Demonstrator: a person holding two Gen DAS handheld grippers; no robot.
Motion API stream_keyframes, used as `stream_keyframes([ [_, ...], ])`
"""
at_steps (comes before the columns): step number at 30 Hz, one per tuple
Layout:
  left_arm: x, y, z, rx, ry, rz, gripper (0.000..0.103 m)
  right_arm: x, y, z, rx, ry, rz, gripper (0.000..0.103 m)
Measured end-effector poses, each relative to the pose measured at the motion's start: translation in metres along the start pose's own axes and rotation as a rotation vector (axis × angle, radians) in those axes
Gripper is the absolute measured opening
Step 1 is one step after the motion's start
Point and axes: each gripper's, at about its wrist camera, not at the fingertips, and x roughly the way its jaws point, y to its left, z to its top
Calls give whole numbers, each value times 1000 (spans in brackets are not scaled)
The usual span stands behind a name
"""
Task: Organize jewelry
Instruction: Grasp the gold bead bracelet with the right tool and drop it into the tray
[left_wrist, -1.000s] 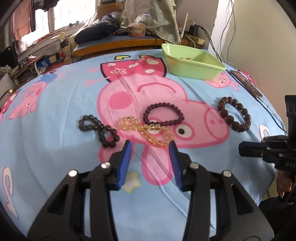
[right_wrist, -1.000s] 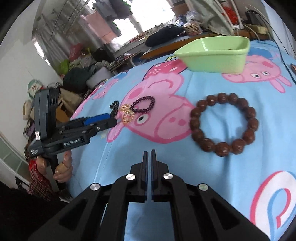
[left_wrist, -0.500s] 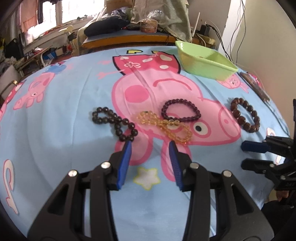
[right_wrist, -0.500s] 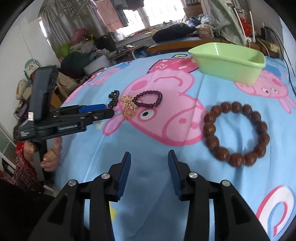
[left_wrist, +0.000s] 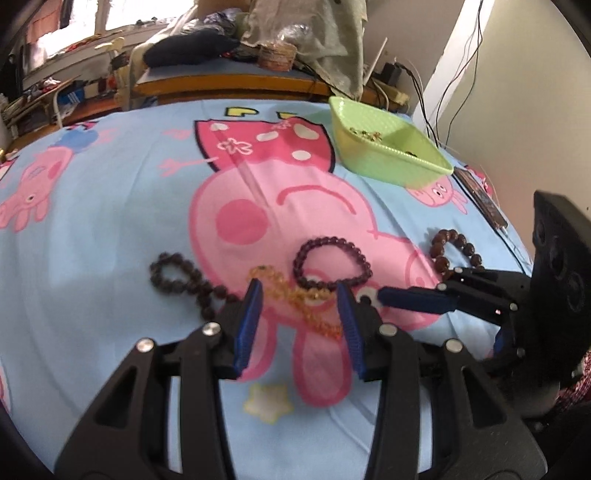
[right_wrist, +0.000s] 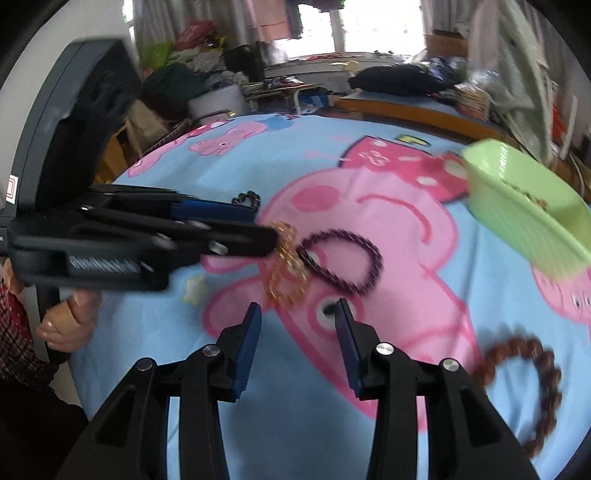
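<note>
Four beaded bracelets lie on a cartoon-print bed sheet (left_wrist: 110, 229). Nearest, the left tool (left_wrist: 299, 325) hangs with jaws apart over the amber bracelet (left_wrist: 295, 295), touching nothing. Beside it, the right tool (right_wrist: 295, 343) has its jaws apart and closing on nothing, aimed toward the purple bracelet (right_wrist: 340, 258). A black bracelet (left_wrist: 181, 280) lies left, a brown one (left_wrist: 454, 251) right. Farthest, a green tray (left_wrist: 388, 147) already holds small pieces. These strands look light, limp and smooth; pinching across one section of beads, low against the sheet, seems safest.
</note>
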Motion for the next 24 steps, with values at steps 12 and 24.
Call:
stream_keyframes([
  [12, 1, 15, -1, -120, 39, -157, 0, -8, 1, 19, -28, -73, 76, 0],
  [24, -19, -75, 122, 115, -111, -229, 0, -110, -86, 85, 99, -328, 29, 0],
])
